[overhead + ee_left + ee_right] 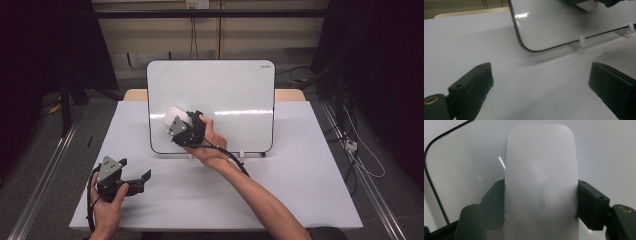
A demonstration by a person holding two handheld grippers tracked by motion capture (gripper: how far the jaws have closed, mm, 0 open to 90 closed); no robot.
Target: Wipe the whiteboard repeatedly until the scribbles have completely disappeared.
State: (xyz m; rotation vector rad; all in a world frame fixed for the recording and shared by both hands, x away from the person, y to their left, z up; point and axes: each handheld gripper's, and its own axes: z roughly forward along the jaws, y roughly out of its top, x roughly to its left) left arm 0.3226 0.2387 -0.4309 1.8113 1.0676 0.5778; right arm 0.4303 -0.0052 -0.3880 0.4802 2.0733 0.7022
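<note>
While the right gripper has its jaws clamped on the sides of the white eraser, that eraser lies flat against the whiteboard, on its left half. To wipe well, I would keep the eraser's face flush to the whiteboard and press evenly in long strokes without tipping it. The left gripper rests on the table in front of the whiteboard's lower left corner, jaws wide apart and empty.

The right gripper held a white eraser between its two black jaws, pressed flat against the whiteboard, whose dark rim curved at left.
</note>
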